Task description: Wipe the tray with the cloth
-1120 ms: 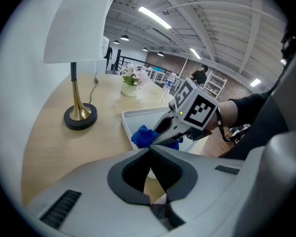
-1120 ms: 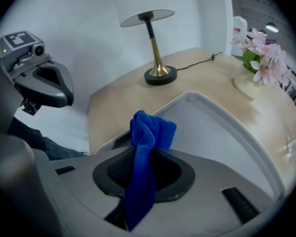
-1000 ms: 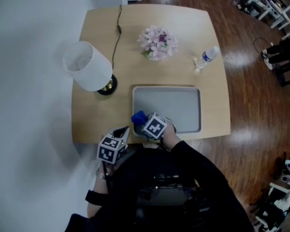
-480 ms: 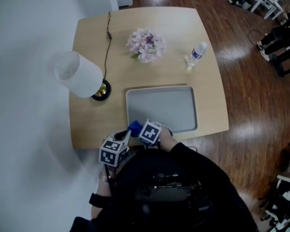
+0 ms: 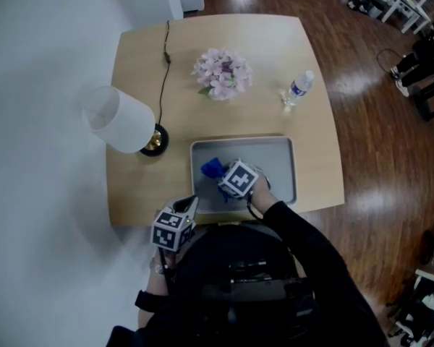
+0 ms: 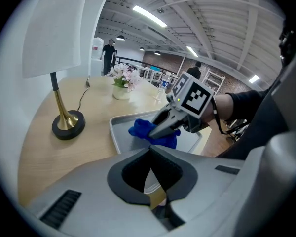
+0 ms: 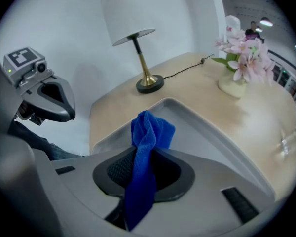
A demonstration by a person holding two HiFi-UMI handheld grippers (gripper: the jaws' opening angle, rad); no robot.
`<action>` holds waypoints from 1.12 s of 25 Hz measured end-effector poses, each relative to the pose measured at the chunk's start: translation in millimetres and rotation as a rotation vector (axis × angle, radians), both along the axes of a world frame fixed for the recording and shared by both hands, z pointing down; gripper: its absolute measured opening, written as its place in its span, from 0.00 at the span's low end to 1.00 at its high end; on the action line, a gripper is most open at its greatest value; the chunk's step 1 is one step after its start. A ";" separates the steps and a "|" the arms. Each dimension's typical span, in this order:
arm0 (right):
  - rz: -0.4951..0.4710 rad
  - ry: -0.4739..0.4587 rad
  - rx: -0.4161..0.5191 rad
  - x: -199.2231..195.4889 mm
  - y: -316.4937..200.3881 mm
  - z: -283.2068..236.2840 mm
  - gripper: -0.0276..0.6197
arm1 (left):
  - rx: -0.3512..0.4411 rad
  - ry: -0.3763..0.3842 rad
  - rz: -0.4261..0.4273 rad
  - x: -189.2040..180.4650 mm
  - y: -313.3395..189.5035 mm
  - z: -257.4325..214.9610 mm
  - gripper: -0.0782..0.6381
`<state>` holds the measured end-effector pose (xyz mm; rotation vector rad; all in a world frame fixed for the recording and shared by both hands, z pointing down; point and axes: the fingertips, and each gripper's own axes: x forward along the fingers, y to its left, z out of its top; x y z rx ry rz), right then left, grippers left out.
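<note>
One cloth lengthwise in tight right fingers, tip toward lamp; left fingers together

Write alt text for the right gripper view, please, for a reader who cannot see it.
The right gripper is shut on a blue cloth, holding it over a grey tray on a wooden table. Behind stand a white lamp and pink flowers.

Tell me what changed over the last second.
The right claw, shut on the blue cloth throughout, moved from the tray's near left corner farther in over its left part. Nothing was picked up or let go. The left claw stayed shut and empty at the table's near edge; lamp, flowers and bottle kept their places.
</note>
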<state>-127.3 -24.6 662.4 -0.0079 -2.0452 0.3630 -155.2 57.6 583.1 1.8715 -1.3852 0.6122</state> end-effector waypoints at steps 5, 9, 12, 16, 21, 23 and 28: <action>0.031 0.028 0.088 -5.6 -67.0 0.1 0.18 | -0.007 -0.010 -0.014 -2.9 -2.7 0.9 0.11; 0.035 0.029 0.089 -20.5 -88.7 5.8 0.19 | -0.023 -0.016 -0.034 -6.1 2.6 1.3 0.11; 0.028 0.124 0.078 -11.7 -86.1 22.9 0.19 | -0.023 -0.015 -0.052 -9.3 5.1 1.2 0.11; 0.029 0.159 0.108 -8.3 -85.3 27.3 0.19 | -0.033 -0.013 -0.058 -10.5 11.8 3.6 0.11; 0.014 0.155 0.066 -3.3 -66.1 27.3 0.19 | -0.018 -0.011 -0.055 -7.2 12.5 -0.7 0.11; 0.011 0.117 0.043 -5.2 -53.5 25.7 0.19 | -0.013 -0.009 -0.044 -4.5 13.3 -0.7 0.11; -0.003 0.063 0.004 2.1 -17.0 21.9 0.19 | -0.006 -0.005 -0.010 4.5 14.1 -0.7 0.11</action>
